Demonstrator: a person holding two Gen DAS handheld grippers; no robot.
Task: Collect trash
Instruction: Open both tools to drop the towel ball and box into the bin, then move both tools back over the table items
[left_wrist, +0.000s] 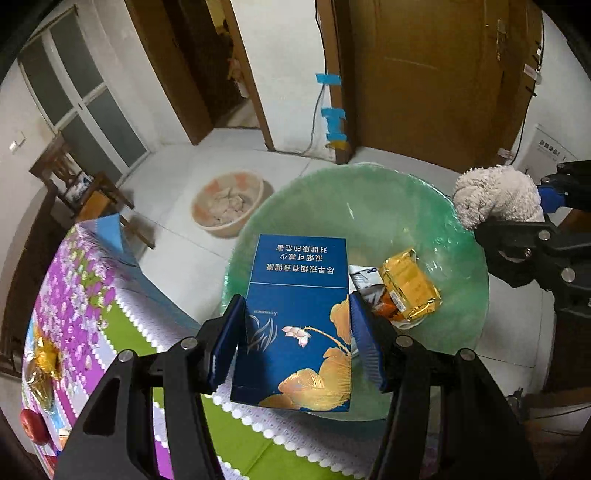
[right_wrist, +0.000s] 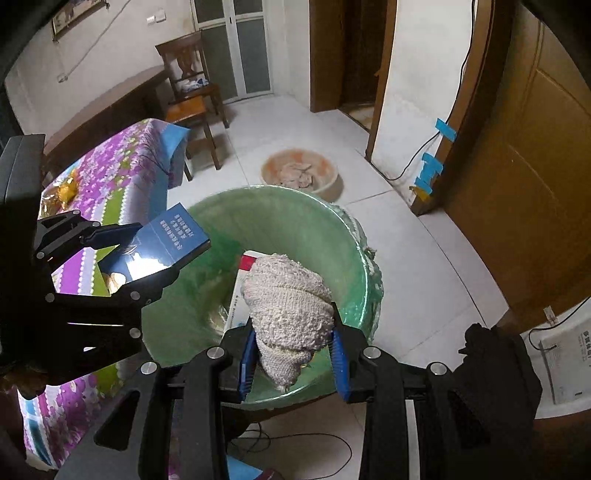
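Observation:
My left gripper (left_wrist: 295, 328) is shut on a dark blue box with gold flowers (left_wrist: 295, 314) and holds it over the near rim of a green-lined trash bin (left_wrist: 461, 314). Inside the bin lie a yellow foil packet (left_wrist: 410, 284) and crumpled wrappers. My right gripper (right_wrist: 293, 354) is shut on a bunched off-white cloth (right_wrist: 288, 310) above the bin (right_wrist: 280, 221), where a white carton (right_wrist: 240, 295) leans against the wall. The left gripper (right_wrist: 122, 254) with the blue box (right_wrist: 170, 240) shows at the left of the right wrist view; the cloth (left_wrist: 495, 195) and right gripper (left_wrist: 517, 218) show at the right of the left wrist view.
A table with a purple and green floral cloth (left_wrist: 81, 295) stands beside the bin, with gold wrappers (left_wrist: 44, 362) and a red fruit (left_wrist: 33, 424) on it. A beige basin (right_wrist: 301, 173) sits on the tiled floor, a wooden chair (right_wrist: 192, 96) behind. Cables (right_wrist: 295, 443) lie near the bin.

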